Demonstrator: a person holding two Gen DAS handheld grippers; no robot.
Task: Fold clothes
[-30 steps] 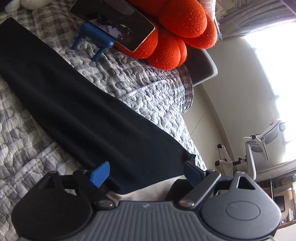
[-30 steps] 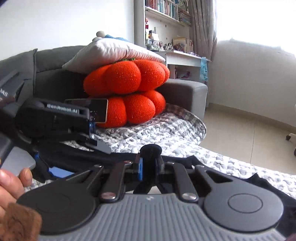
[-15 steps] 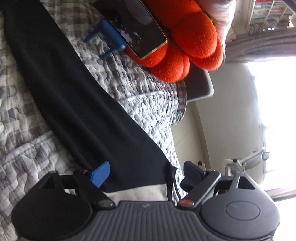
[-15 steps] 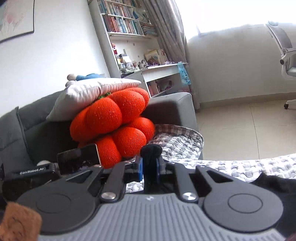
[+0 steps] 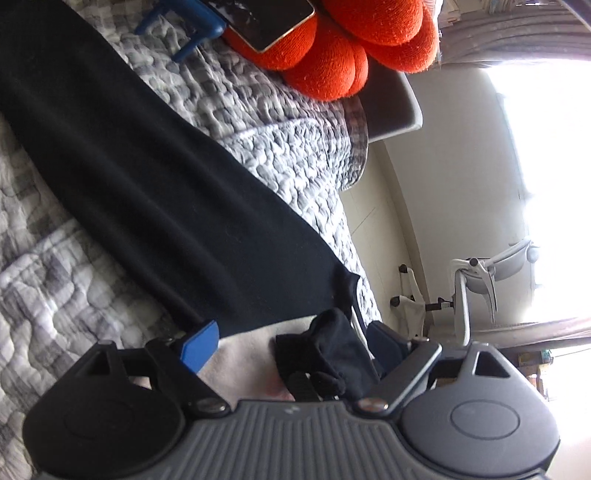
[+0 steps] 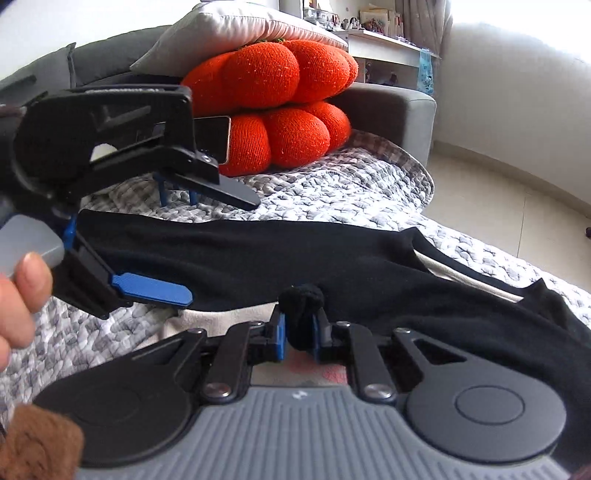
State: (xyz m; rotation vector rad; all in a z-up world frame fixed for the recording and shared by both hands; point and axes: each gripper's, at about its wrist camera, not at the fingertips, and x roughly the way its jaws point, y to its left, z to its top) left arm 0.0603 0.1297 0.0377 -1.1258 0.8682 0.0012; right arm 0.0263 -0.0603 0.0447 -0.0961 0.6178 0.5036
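A black garment [image 5: 155, 184] with a cream inner layer [image 5: 243, 354] lies folded in a long strip on the grey quilted cover [image 5: 280, 147]. It also shows in the right wrist view [image 6: 295, 258]. My left gripper [image 5: 291, 343] is open just above the strip's near end, jaws wide apart; it also shows in the right wrist view [image 6: 207, 243]. My right gripper [image 6: 299, 328] is shut on a bunched fold of the black garment, and that bunch [image 5: 332, 350] sits between the left gripper's fingers.
An orange pumpkin cushion [image 6: 280, 107] under a white pillow [image 6: 236, 33] leans on the grey sofa arm [image 6: 399, 110]. A phone [image 5: 269, 18] on a blue stand [image 5: 192, 26] stands before it. A white office chair [image 5: 476, 280] stands on the floor beyond.
The right gripper has come down with the pinched black cloth and now sits by the garment's end, between the left gripper's open fingers. The left gripper stays open over the strip.
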